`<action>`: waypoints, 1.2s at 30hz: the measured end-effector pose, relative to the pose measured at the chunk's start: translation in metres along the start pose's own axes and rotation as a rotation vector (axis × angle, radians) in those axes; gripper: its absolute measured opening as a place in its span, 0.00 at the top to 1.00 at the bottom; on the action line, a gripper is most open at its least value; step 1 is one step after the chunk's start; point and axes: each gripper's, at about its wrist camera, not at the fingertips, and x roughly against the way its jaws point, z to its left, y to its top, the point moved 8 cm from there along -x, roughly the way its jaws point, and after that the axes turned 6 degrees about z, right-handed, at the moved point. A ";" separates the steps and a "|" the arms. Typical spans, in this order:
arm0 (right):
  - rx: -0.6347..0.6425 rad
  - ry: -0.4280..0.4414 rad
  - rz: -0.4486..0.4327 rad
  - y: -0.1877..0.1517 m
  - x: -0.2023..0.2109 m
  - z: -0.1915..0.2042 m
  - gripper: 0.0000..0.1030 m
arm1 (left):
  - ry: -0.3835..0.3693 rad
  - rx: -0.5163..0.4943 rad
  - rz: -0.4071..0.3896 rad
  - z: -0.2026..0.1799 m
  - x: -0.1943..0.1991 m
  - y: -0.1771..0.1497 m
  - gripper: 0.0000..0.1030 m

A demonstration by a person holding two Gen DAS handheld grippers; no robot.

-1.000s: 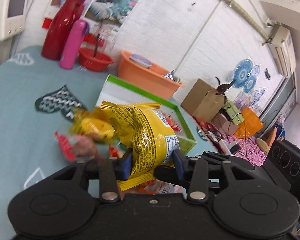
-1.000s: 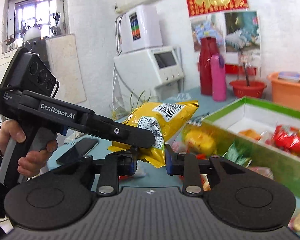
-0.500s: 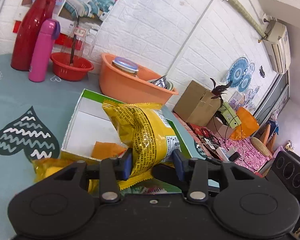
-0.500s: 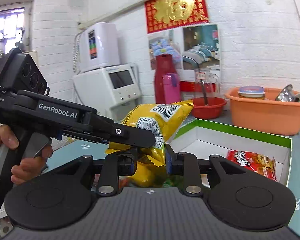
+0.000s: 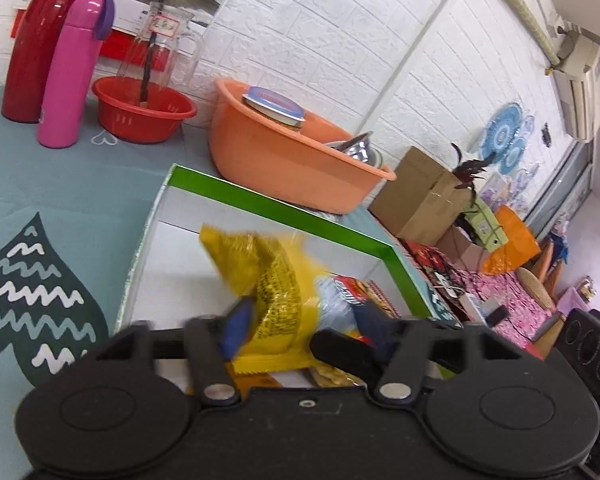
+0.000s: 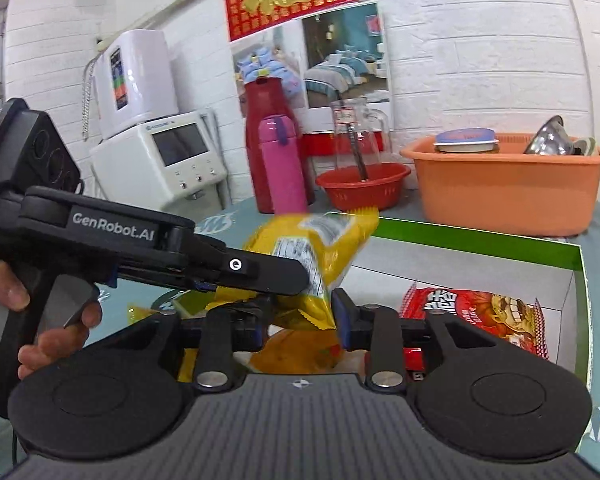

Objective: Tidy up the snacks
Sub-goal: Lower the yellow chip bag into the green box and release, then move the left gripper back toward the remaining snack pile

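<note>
Yellow snack bag [image 5: 278, 292] (blurred) sits seemingly loose between opening left tool [image 5: 300, 326].

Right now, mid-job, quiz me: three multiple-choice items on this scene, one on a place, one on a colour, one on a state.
1. Where is the yellow snack bag?
A. Over the green-rimmed box
B. Inside the orange basin
C. Beside the pink flask

2. What colour is the small bowl under the glass jug?
A. Blue
B. Red
C. White

3. How do the left claw and right claw stand?
A. Both clamped tight on the bag
B. Both opening, the bag between the jaws
C. Both far from the bag

Answers: 1 A, the bag hangs above the box's white floor. 2 B, the bowl is plainly red. 3 B, gaps show beside the blurred bag.
</note>
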 end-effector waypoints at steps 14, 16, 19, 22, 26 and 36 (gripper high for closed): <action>0.048 -0.009 -0.176 0.015 0.080 0.029 0.00 | 0.036 -0.019 -0.158 -0.045 0.088 -0.010 0.00; 0.078 0.001 -0.225 0.016 0.103 0.040 0.00 | 0.028 -0.012 -0.169 -0.054 0.105 -0.017 0.00; 0.119 0.031 -0.267 0.014 0.133 0.056 0.00 | 0.045 -0.013 -0.195 -0.064 0.132 -0.033 0.00; 0.141 0.065 -0.302 0.006 0.160 0.070 0.00 | 0.056 0.008 -0.224 -0.069 0.155 -0.051 0.00; 0.145 0.076 -0.313 -0.007 0.183 0.076 0.00 | 0.029 0.038 -0.235 -0.072 0.176 -0.081 0.00; 0.136 0.014 -0.167 -0.063 0.183 0.073 0.00 | -0.001 0.093 -0.122 -0.060 0.176 -0.167 0.00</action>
